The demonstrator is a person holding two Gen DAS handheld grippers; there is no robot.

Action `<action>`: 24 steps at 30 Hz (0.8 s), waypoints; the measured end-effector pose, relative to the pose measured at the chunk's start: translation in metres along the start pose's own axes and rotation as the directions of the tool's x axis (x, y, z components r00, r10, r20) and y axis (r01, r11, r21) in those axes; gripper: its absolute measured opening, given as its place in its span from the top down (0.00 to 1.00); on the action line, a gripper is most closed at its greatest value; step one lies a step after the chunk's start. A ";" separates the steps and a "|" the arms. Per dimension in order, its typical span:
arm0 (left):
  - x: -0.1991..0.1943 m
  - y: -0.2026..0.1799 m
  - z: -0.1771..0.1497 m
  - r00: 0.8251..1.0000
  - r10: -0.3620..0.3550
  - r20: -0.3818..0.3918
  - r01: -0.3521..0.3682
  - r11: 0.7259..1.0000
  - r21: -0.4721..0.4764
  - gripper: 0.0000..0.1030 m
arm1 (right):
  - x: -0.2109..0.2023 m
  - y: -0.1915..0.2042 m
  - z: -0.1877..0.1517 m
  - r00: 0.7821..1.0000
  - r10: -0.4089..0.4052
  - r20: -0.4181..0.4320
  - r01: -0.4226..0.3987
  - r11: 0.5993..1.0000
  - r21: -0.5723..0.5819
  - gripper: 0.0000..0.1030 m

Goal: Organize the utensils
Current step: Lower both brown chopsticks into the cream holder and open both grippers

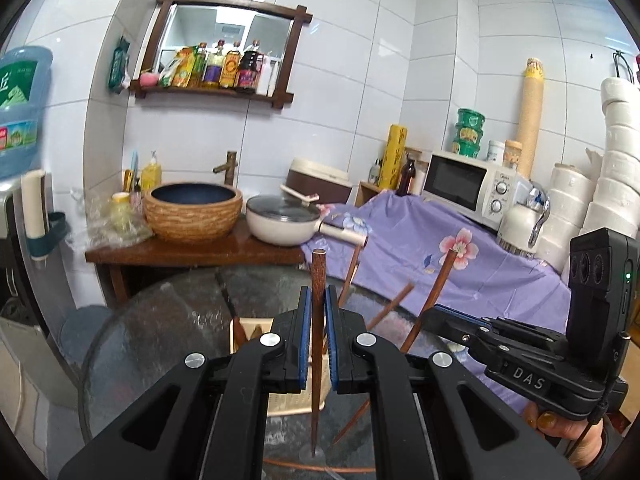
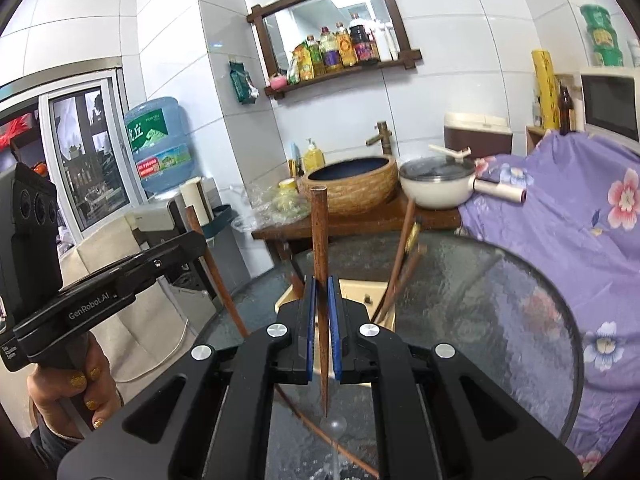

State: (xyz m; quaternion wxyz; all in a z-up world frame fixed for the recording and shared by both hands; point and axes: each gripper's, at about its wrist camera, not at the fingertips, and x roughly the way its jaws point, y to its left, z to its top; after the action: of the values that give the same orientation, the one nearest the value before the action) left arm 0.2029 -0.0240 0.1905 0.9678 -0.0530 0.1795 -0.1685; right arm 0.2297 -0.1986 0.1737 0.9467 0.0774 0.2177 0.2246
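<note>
Between your left gripper's (image 1: 319, 334) nearly closed fingers stands a chopstick (image 1: 318, 320), upright, tip near the glass table (image 1: 160, 340). Your right gripper (image 2: 322, 330) likewise pinches a chopstick (image 2: 320, 280). Beyond both fingertips: a beige holder (image 2: 356, 292) with more chopsticks.

The right gripper (image 2: 321, 332) clamps an upright wooden chopstick (image 2: 320, 240) above the glass table (image 2: 500, 300).

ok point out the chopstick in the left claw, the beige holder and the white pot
chopstick (image 1: 319, 276), left wrist view, upper shaft
beige holder (image 1: 256, 326), left wrist view, top rim
white pot (image 1: 280, 228), left wrist view, side wall
</note>
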 end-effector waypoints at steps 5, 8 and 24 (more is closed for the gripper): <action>0.009 0.003 0.031 0.999 0.026 0.019 -0.026 1.000 -0.012 0.95 | 0.003 0.008 0.034 0.999 -0.013 0.040 0.014 1.000 -0.011 0.93; 0.014 0.005 0.049 0.999 0.043 0.027 -0.043 0.999 -0.016 0.95 | 0.006 0.014 0.052 0.998 -0.022 0.059 0.024 0.999 -0.028 0.93; 0.038 0.033 0.054 0.993 0.116 -0.013 -0.117 0.993 -0.035 0.95 | 0.047 0.008 0.080 0.983 -0.103 0.152 0.109 0.993 -0.032 0.93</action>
State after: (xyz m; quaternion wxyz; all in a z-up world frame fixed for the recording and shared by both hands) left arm 0.2661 -0.0043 0.2232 0.9739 -0.0586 0.1904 -0.1089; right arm 0.2997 -0.1742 0.2292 0.9724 0.0633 0.1450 0.1716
